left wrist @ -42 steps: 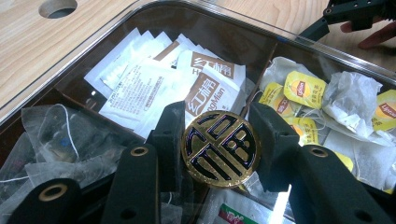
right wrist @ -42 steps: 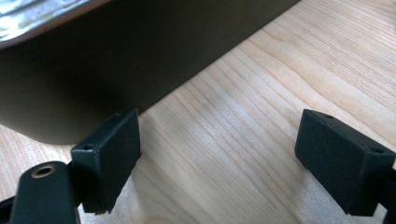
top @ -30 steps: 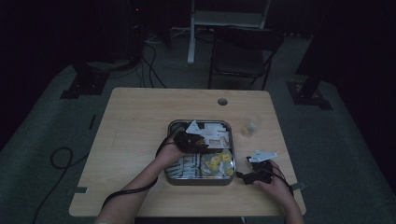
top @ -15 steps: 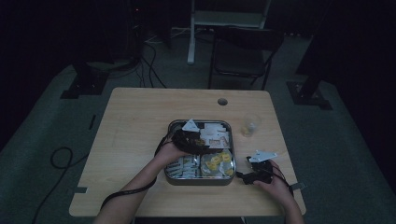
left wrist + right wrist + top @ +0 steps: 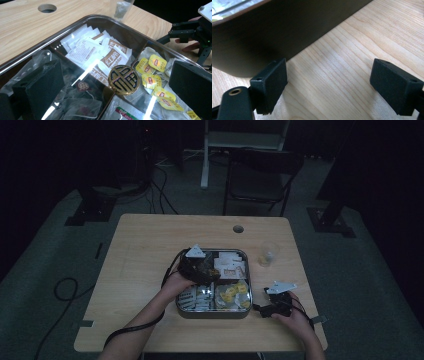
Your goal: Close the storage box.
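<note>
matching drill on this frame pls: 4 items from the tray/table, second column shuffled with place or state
1. left tongs
2. right tongs
3. yellow tea bags
4. plastic cup

a. open, low over bare table beside the tray's wall
b. on the table, right of the tray
c. open, over the tray's round knob
d. in a tray compartment

Pairs: 1-c, 2-a, 3-d, 4-b

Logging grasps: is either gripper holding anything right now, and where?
Nothing. The left gripper hangs open over the compartmented metal tray; the right gripper is open on the wooden table.
</note>
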`<state>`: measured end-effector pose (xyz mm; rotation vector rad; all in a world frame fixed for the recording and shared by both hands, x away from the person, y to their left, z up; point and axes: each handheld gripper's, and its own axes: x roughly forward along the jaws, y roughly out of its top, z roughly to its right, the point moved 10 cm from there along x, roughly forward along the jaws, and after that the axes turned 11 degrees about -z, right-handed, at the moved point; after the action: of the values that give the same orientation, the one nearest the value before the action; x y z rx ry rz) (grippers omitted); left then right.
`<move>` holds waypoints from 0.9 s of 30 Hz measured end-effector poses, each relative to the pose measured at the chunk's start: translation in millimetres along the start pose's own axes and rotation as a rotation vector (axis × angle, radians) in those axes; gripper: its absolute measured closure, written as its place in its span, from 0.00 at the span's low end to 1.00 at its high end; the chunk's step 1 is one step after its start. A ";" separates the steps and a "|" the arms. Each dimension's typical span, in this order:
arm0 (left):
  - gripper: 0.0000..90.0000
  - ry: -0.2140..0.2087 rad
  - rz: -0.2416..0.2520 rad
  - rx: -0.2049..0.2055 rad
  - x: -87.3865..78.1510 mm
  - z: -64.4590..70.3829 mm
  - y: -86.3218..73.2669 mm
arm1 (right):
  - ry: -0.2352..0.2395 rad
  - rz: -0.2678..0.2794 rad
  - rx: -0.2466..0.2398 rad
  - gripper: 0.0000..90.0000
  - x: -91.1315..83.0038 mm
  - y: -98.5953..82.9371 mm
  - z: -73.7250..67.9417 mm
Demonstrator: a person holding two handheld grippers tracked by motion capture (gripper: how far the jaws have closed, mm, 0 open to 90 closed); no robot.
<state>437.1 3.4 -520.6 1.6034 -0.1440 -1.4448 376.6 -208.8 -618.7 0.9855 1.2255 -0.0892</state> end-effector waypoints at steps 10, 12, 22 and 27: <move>0.00 0.063 0.015 -0.003 -7.2 -9.0 -4.3 | 0.000 0.000 0.000 0.15 0.0 0.0 0.0; 0.00 0.072 0.018 -0.009 -9.7 -11.6 -5.6 | 0.000 0.000 0.000 0.15 0.0 0.0 0.0; 0.00 0.087 0.041 -0.039 -23.1 -23.7 -13.4 | 0.000 0.000 0.000 0.15 0.0 0.0 -0.1; 0.00 0.130 0.068 -0.055 -32.5 -35.6 -19.9 | 0.000 0.000 0.000 0.15 0.0 0.0 -0.1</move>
<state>447.3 54.2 -515.8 1.6268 -0.0821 -1.2786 376.5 -208.7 -618.7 0.9855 1.2253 -0.0892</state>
